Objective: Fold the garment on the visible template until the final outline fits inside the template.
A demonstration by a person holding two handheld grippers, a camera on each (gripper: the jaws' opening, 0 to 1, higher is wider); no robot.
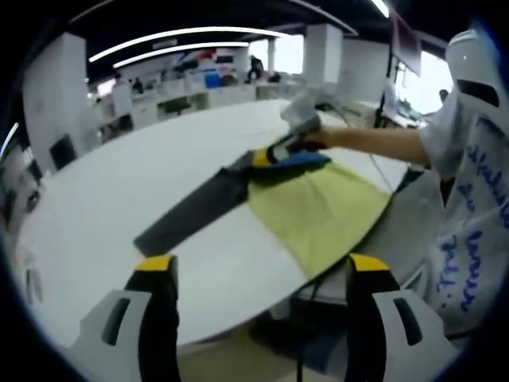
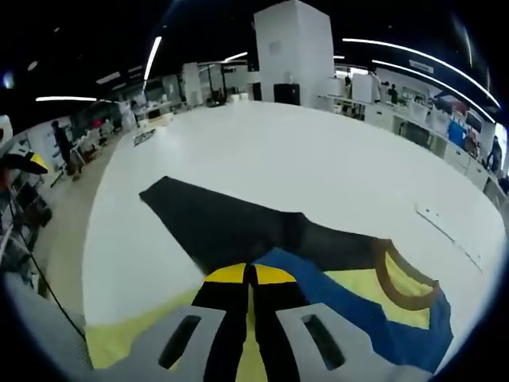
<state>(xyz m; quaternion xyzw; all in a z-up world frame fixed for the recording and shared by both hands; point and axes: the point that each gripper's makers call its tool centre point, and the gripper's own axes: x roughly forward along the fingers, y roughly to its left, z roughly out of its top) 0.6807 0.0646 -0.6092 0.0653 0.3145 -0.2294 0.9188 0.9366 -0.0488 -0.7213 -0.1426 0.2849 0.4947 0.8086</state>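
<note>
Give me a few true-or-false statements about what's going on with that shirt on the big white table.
1. The left gripper has its jaws wide apart, holding nothing. True.
2. The right gripper has its jaws wide open. False: they are closed together over the garment.
3. The garment has a dark sleeve spread on the table. True.
4. The garment's body is red. False: it is yellow with blue at the shoulders.
5. The collar is brown. True.
</note>
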